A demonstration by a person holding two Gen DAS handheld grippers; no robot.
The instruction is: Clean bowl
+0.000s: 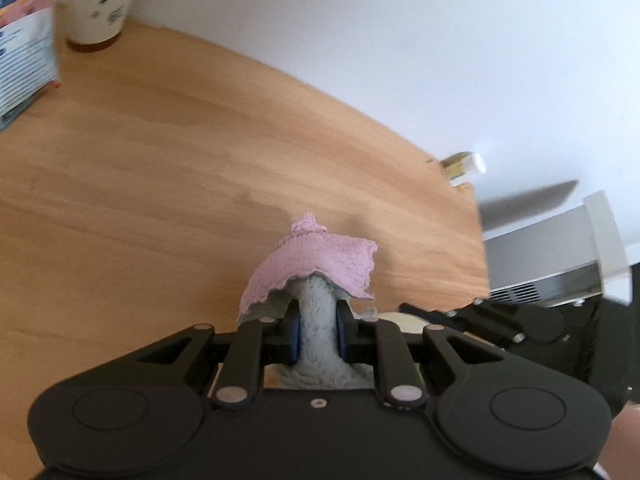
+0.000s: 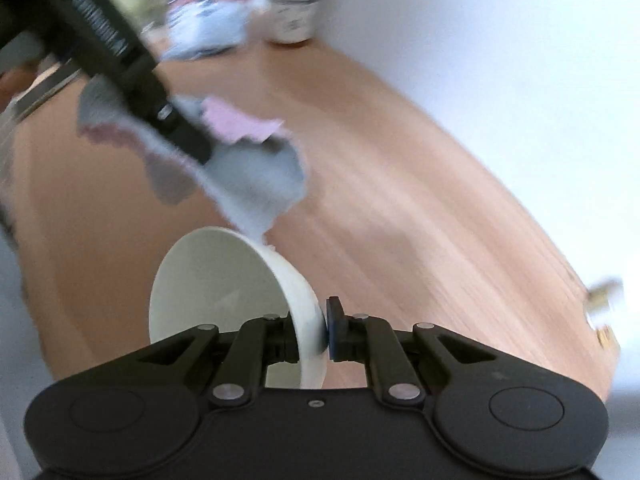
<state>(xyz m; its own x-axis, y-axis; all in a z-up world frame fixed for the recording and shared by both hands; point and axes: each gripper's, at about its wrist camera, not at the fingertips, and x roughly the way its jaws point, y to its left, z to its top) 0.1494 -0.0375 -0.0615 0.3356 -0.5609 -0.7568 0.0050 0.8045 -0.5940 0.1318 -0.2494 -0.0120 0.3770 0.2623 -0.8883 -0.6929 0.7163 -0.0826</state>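
Note:
My left gripper (image 1: 317,330) is shut on a pink and grey cloth (image 1: 316,268) and holds it above the wooden table (image 1: 160,168). In the right wrist view the cloth (image 2: 256,176) hangs from the left gripper's fingers (image 2: 188,140) just above the bowl's far rim, blurred. My right gripper (image 2: 310,332) is shut on the rim of a white bowl (image 2: 216,280), which is tilted on its side with its opening to the left. The right gripper also shows at the lower right of the left wrist view (image 1: 472,316).
A patterned paper cup (image 1: 100,0) and a blue and white package (image 1: 24,40) stand at the table's far left by the white wall. A small bottle (image 1: 464,166) lies at the table's right edge. A grey and white appliance (image 1: 552,264) is beyond that edge.

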